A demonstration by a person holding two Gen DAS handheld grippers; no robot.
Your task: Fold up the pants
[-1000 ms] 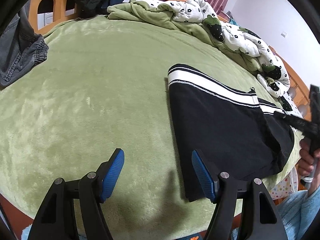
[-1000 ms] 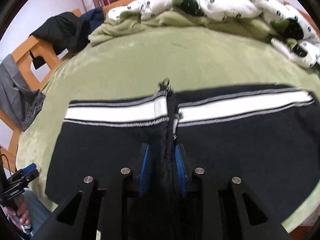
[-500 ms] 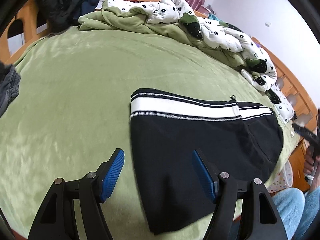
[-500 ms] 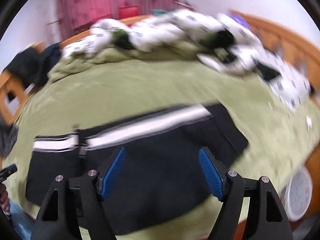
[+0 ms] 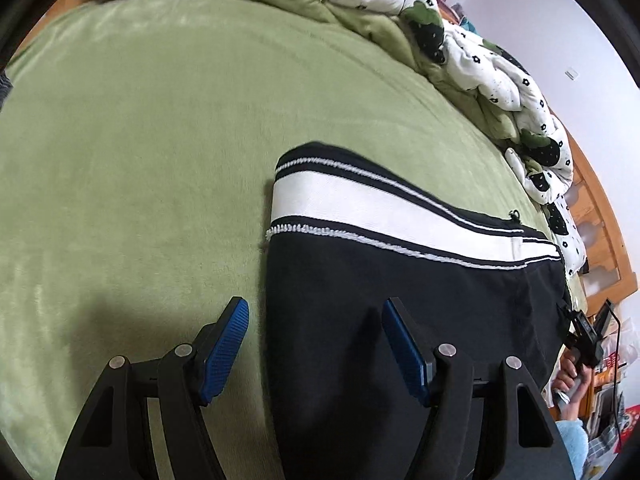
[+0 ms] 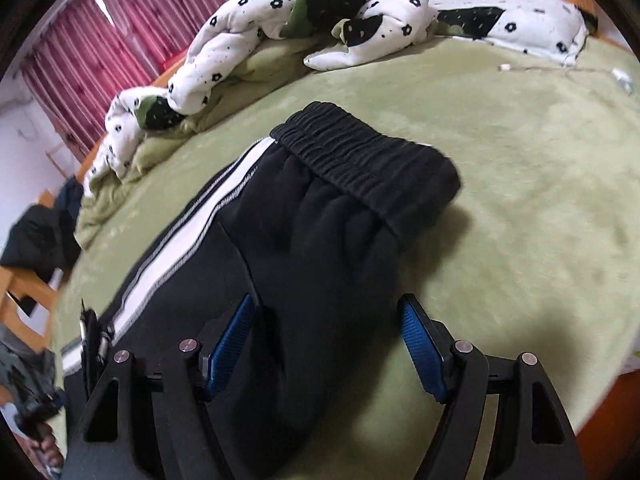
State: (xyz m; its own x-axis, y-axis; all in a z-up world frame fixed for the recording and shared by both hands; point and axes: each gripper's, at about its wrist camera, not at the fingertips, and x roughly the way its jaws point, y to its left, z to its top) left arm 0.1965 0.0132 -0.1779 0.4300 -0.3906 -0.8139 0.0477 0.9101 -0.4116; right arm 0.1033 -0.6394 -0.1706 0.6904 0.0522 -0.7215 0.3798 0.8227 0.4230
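The black fleece pants with a white side stripe (image 5: 400, 280) lie folded on the green plush bed cover (image 5: 140, 160), filling the lower right of the left wrist view. The left gripper (image 5: 316, 344), its fingers closing slightly yet wide apart and gripping nothing, straddles the pants' left edge. In the right wrist view the right gripper (image 6: 326, 346), fingers also narrowing and empty, hangs over the pants (image 6: 320, 240) below the elastic waistband (image 6: 360, 160).
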